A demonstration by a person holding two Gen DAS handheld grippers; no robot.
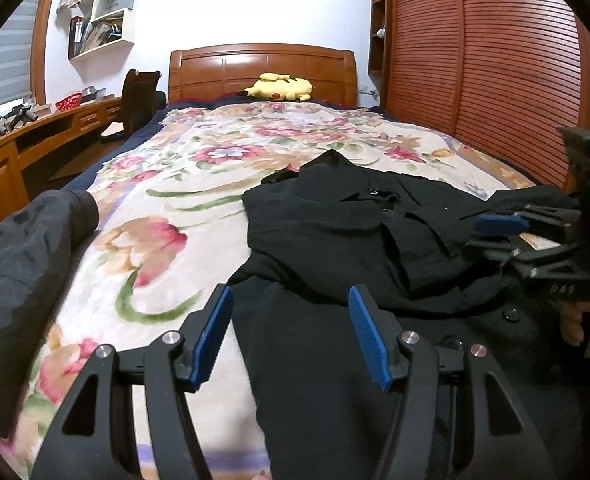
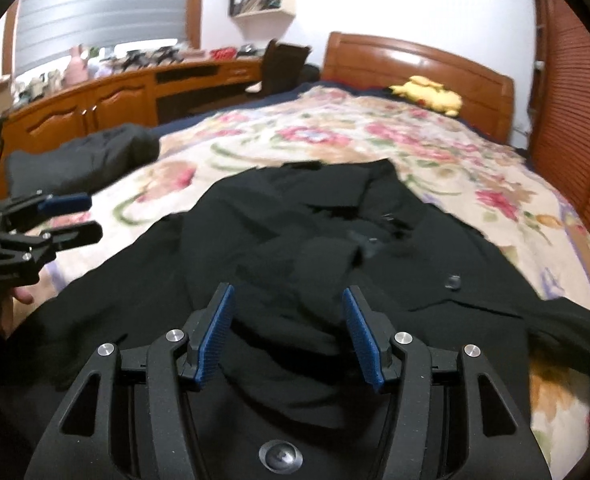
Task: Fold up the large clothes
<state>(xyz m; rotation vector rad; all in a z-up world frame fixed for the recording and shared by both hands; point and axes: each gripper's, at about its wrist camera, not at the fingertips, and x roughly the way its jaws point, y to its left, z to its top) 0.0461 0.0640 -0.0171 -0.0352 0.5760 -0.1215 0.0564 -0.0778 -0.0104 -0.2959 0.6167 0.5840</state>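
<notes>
Around us stood a bedroom with a wooden bed [image 1: 261, 64] under a floral cream blanket [image 1: 155, 208], a slatted red-brown wardrobe [image 1: 495, 60] along one side and a long wooden counter [image 2: 107, 96] under the window on the other.

We held the left hand-held gripper [image 1: 291, 336] low over the near end of the bed. Its blue-padded jaws stood about halfway apart with nothing gripped; the left edge of the large black coat [image 1: 355, 232] lay flat beneath and just ahead of them, and the left pad hung over bare blanket. Farther left of that gripper lay a separate dark grey garment [image 1: 27, 256], bunched at the blanket's edge.

We held the right hand-held gripper [image 2: 289, 332] over the middle of the same black coat [image 2: 335, 240]. Its jaws also stood about halfway apart, and a raised fold of the black cloth sat between them. We could not see the pads pressing on it; it looked loose. Beyond that gripper the coat spread out towards the headboard, buttons showing to its right and one dark sleeve trailing off to the far right over the blanket.

Each gripper showed in the other's view, sideways on at the frame edge, with bare fingers below it. Well ahead of both, a yellow plush toy [image 1: 281, 88] rested against the headboard.
</notes>
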